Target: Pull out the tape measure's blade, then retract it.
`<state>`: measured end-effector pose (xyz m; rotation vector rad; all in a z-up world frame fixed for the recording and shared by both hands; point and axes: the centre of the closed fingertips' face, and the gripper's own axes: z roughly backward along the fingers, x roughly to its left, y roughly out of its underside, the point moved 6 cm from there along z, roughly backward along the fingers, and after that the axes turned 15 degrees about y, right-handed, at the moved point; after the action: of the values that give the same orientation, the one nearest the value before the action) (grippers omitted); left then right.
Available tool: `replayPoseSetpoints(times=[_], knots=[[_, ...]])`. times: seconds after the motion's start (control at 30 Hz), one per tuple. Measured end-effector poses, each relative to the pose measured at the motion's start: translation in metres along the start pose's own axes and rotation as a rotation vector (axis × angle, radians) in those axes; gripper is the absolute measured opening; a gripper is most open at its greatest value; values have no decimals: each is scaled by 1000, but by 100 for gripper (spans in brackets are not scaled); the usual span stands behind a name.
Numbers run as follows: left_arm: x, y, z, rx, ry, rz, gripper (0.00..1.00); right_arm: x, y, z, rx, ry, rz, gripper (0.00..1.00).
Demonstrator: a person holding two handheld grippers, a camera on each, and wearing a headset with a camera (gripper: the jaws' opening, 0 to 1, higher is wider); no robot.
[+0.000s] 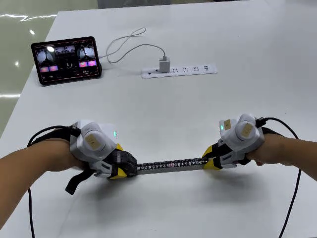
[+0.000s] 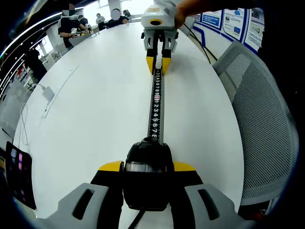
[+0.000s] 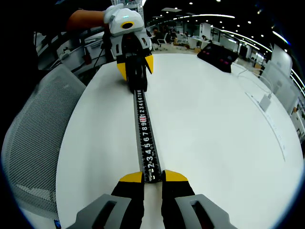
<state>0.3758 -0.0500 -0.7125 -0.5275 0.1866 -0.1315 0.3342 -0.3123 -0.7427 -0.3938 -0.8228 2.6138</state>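
Observation:
The black tape measure case [image 1: 124, 163] [image 2: 148, 174] sits clamped between the yellow-tipped jaws of my left gripper [image 1: 115, 167] [image 2: 147, 167], low over the white table [image 1: 163, 109]. Its numbered blade [image 1: 171, 164] [image 2: 156, 107] [image 3: 144, 136] runs out straight across the table to my right gripper [image 1: 209, 159] [image 3: 151, 177], which is shut on the blade's end. In the left gripper view the right gripper [image 2: 158, 64] appears at the far end of the blade. The right gripper view has the left gripper [image 3: 134, 67] with the case [image 3: 136, 76] at the far end.
A tablet [image 1: 66, 60] with a lit screen stands at the back left. A white power strip [image 1: 179, 71] with a charger [image 1: 164, 65] and a looping white cable [image 1: 128, 43] lies behind the grippers. Black cables trail from both hands. A mesh chair [image 2: 259, 114] stands beside the table.

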Motion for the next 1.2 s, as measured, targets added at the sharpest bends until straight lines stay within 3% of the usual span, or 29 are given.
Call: replayPoseSetpoints(times=[0.27,1.2], knots=[[1,0,0,-5,1,-1,32,-1,3,2,0,5,21,9],[1,-1,0,-2,5,1,32,-8,18,12,25,10,-7,9]])
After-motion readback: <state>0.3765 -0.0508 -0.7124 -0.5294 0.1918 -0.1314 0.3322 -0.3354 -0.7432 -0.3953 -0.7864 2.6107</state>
